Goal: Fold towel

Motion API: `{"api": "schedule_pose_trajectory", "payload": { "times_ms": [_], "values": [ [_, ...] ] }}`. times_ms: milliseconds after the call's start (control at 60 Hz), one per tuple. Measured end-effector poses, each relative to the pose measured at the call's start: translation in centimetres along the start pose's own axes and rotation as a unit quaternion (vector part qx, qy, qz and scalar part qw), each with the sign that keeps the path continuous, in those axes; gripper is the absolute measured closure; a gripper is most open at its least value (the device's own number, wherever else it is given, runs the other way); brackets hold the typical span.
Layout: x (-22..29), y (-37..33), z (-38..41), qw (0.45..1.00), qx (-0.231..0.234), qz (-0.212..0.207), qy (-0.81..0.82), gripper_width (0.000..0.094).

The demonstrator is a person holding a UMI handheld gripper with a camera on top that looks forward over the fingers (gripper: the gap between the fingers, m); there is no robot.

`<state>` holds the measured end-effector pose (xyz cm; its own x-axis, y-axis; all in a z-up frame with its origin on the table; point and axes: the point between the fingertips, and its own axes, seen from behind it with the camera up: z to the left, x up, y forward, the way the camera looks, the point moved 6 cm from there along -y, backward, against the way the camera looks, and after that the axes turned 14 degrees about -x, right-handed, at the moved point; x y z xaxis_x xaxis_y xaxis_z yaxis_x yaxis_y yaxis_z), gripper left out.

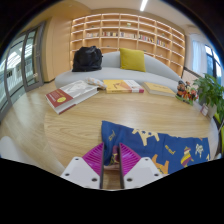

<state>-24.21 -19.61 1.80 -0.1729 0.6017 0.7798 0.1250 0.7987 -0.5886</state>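
A blue towel with coloured prints lies on the wooden table, spread ahead and to the right of my fingers. My gripper is low over the table at the towel's near left corner. A strip of the blue towel runs down between the two magenta pads, which press on it from both sides. The fingers are shut on that corner of the towel.
Open books and a second book lie at the table's far side. Beyond is a grey sofa with a black bag and yellow cushion. A plant stands at the right.
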Motion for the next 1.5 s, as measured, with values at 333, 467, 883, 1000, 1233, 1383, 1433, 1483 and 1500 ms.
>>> {"api": "schedule_pose_trajectory", "payload": {
  "times_ms": [333, 467, 883, 1000, 1233, 1383, 1433, 1483, 1500],
  "values": [
    [2.1, -2.5, 0.8, 0.997, 0.060, 0.010, 0.047, 0.0924],
    [8.0, -8.0, -0.1, 0.986, 0.132, -0.037, 0.097, 0.0924],
    [5.3, -1.2, -23.5, 0.993, 0.020, -0.022, 0.117, 0.0872],
    [0.6, 1.0, -28.6, 0.994, -0.016, 0.019, 0.103, 0.0403],
    [-0.5, -2.1, -35.6, 0.993, -0.072, 0.002, 0.088, 0.0081],
    [0.3, -7.2, -36.3, 0.996, -0.061, -0.019, 0.069, 0.0083],
    [0.4, -9.1, -36.1, 0.996, -0.059, -0.023, 0.059, 0.0086],
    [0.6, -10.8, -36.1, 0.997, -0.058, -0.032, 0.048, 0.0086],
    [0.6, -11.4, -36.2, 0.997, -0.058, -0.035, 0.045, 0.0085]
  ]
}}
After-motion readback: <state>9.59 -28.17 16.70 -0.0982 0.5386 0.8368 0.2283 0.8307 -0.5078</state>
